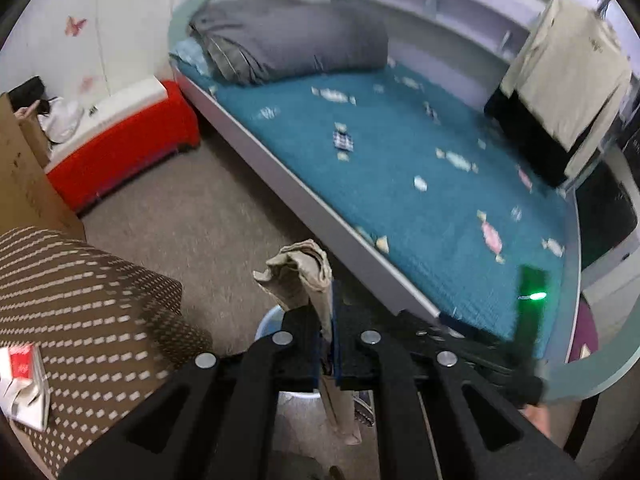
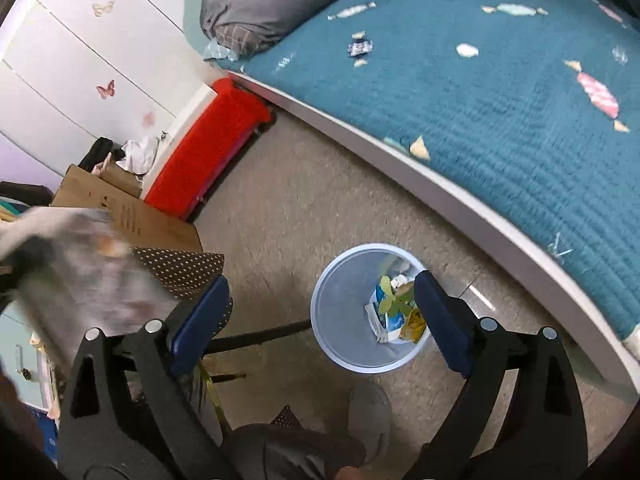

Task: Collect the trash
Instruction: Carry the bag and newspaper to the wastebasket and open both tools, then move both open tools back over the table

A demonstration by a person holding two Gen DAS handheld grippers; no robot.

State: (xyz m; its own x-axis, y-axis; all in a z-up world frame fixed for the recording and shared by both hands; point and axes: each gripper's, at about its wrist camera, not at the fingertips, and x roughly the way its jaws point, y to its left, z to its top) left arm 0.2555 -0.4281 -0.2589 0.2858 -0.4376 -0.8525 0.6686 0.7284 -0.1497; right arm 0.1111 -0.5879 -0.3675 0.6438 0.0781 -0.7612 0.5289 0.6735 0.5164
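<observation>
Over the round pale-blue plastic bin (image 2: 362, 312) my right claw (image 2: 320, 320) stood wide and empty, while my left claw (image 1: 326, 312) pinched a crumpled beige paper scrap (image 1: 304, 276) above the bin's rim.

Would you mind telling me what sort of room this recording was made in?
Most likely a bedroom, perhaps a child's: a bed with a teal candy-print cover, a folded grey duvet at its head, and butterfly stickers on the white wall. A small blue waste bin stands on the floor.
</observation>
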